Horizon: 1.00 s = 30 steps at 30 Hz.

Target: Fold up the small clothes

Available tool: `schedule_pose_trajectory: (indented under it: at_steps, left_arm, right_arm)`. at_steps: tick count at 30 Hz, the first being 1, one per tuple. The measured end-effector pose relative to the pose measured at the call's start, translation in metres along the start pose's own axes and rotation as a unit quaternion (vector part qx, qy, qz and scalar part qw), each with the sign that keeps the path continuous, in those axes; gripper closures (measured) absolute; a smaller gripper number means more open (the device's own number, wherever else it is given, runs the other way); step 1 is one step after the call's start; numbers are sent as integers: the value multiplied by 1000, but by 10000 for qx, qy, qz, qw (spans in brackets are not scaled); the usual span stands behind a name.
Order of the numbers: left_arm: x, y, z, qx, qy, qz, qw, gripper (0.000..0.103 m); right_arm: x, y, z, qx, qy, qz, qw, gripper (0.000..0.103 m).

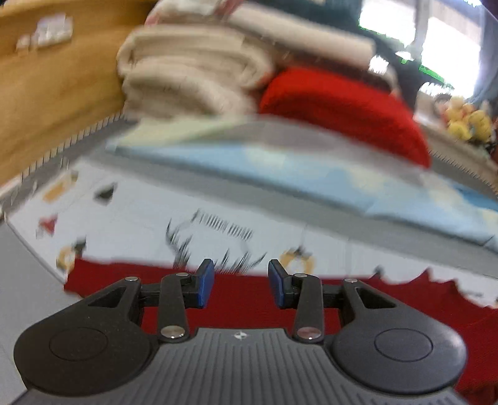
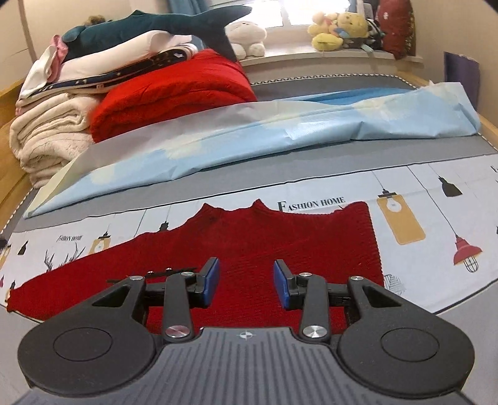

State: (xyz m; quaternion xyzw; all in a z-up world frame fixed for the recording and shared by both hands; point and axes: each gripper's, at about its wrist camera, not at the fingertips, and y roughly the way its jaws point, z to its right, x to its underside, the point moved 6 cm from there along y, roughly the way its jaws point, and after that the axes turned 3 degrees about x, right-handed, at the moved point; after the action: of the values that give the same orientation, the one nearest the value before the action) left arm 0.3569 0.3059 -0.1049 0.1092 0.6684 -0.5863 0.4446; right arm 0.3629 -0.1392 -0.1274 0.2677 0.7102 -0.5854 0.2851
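A small dark red knitted sweater (image 2: 264, 240) lies flat on a white printed cloth (image 2: 435, 199) spread over the bed. One sleeve is folded across its body and the other stretches out to the left. My right gripper (image 2: 246, 282) hovers open over the sweater's lower part, nothing between its blue pads (image 2: 211, 280). In the blurred left wrist view my left gripper (image 1: 241, 282) is open too, above the red sweater (image 1: 242, 299) near its edge, and holds nothing.
Behind the cloth lies a light blue sheet (image 2: 280, 131). At the back left stand a folded red blanket (image 2: 168, 90), cream blankets (image 2: 49, 137) and a stack with a shark plush (image 2: 162, 25). Stuffed toys (image 2: 339, 29) sit on the windowsill. A wooden bed frame (image 1: 46, 93) runs along the left.
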Motion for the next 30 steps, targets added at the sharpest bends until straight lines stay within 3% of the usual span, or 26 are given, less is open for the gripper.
schedule_pose_trajectory:
  at_steps: [6,9,14,16,20,27,29,30]
  left_arm:
    - [20,54,-70,62,-1312,-623,9894,62]
    - [33,78,-103,184,-1882,-913,9777,62]
    - [57,96,-151,-38,-2525,-1216,9599,53]
    - [68,102,-169,-281,-2840,-1364,9487,53]
    - [87,110,-193,-208,-3473,-1405,9269,54]
    - [82,107,-189,-319,-3424,-1155,9319,58]
    - [82,107,-189,-478,-3299,-1144,9358,84]
    - [82,106,-190,-543,-3282,-1131,9362,87]
  right_arm:
    - [3,7,-6,-52,-45,-142,9999,63]
    - [1,4,-9,-194,-58,-177,9996,63]
    - [2,1,-11,-258,-344,-227,9988,61]
    - [2,2,-9,-246,-388,-252,9986,61]
    - [2,6,-3,-207,-284,-367,9987,61]
    - [8,14,1,-204,-55,-562,9982,57]
    - [8,16,0,-200,-23,-593,9980,57]
    - [9,17,0,-197,-4,-602,9980,57]
